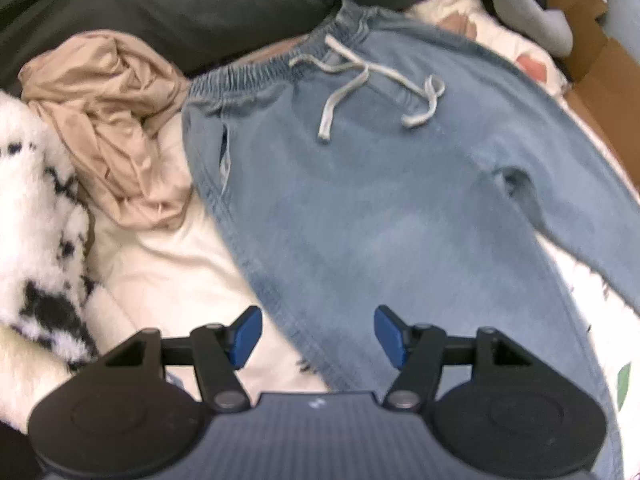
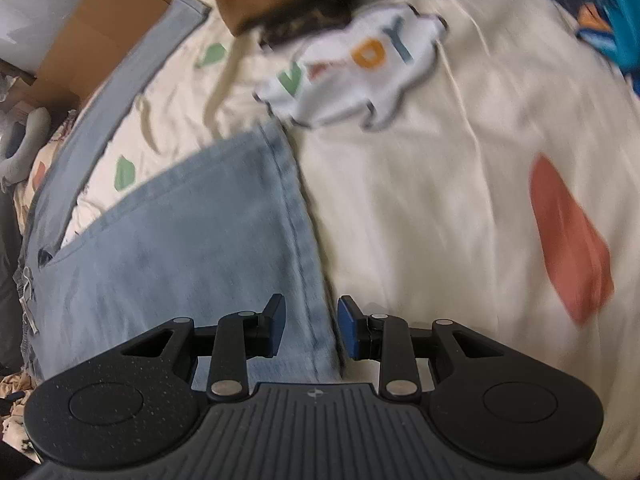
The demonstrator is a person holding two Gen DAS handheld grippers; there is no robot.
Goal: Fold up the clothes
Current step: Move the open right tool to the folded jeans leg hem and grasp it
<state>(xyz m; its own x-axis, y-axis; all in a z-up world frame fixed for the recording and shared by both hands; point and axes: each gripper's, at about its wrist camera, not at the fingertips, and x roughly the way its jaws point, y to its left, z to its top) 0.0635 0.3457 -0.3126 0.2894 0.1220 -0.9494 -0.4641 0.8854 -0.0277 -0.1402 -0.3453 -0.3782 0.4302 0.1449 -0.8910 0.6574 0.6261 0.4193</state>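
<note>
Light-blue drawstring trousers (image 1: 360, 208) spread flat on a patterned bedsheet (image 2: 440, 208), left claw (image 1: 318, 336) apart and empty over one leg's side seam, right claw (image 2: 311, 328) apart astride the other leg's hem edge (image 2: 296, 216): closing there risks pinching the sheet too.

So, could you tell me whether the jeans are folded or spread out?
Spread out: the jeans lie flat, waistband open, both legs apart.

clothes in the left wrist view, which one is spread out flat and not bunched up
The light blue jeans with the white drawstring lie spread flat. The beige garment to their left is crumpled in a heap, and the black-and-white fuzzy one is bunched at the edge.
</note>
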